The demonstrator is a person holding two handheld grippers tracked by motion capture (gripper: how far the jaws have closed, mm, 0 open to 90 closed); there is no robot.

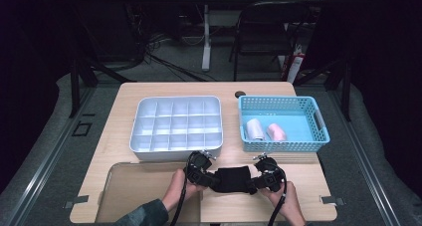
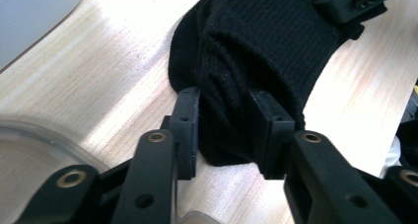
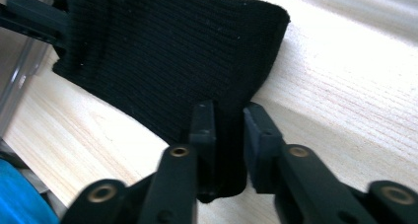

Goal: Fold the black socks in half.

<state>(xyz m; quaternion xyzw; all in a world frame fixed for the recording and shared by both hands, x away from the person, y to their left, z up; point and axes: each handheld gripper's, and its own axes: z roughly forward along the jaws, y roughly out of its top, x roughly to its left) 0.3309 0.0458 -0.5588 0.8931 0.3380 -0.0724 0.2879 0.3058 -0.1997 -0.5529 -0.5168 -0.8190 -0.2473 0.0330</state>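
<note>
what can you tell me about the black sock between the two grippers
The black sock is a ribbed knit, soft and bunched, lying flat on the wooden table near its front edge, in front of the grey compartment tray. The left gripper pinches a gathered fold at one end, and the right gripper clamps the opposite end, so the sock stretches between them. One edge shows a neat hem; nothing else touches it.

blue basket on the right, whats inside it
Inside the blue basket lie two rolled items side by side on its floor: a white roll and a pink roll. The near wall hides the floor strip just behind it.
</note>
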